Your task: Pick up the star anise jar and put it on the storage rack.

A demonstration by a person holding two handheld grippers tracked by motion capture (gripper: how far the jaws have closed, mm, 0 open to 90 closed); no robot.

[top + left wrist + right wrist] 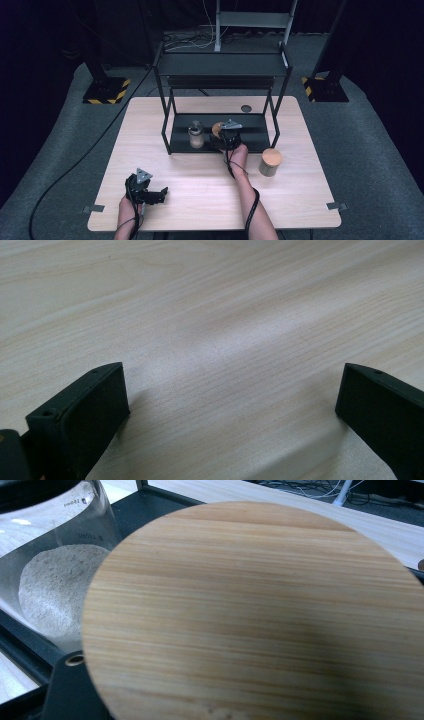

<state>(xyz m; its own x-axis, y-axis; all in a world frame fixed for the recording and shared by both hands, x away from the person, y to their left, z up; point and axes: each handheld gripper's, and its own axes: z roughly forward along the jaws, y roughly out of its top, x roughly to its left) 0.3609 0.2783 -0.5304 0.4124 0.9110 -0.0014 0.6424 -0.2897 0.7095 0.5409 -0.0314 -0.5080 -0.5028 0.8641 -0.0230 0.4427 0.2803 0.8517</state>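
The right gripper was positioned at the near edge of the black rack's lower shelf, its jaws closed on a wooden-lidded jar; the round lid was seen close up in the right gripper view. An open glass jar stood just left of it. The left gripper rested at the table's near left, jaws held wide apart and empty. A second lidded jar stood on the table to the right.

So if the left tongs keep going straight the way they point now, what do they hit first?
Probably the pale wooden tabletop itself: the left tongs stand open, angled down at bare wood, with nothing between them.
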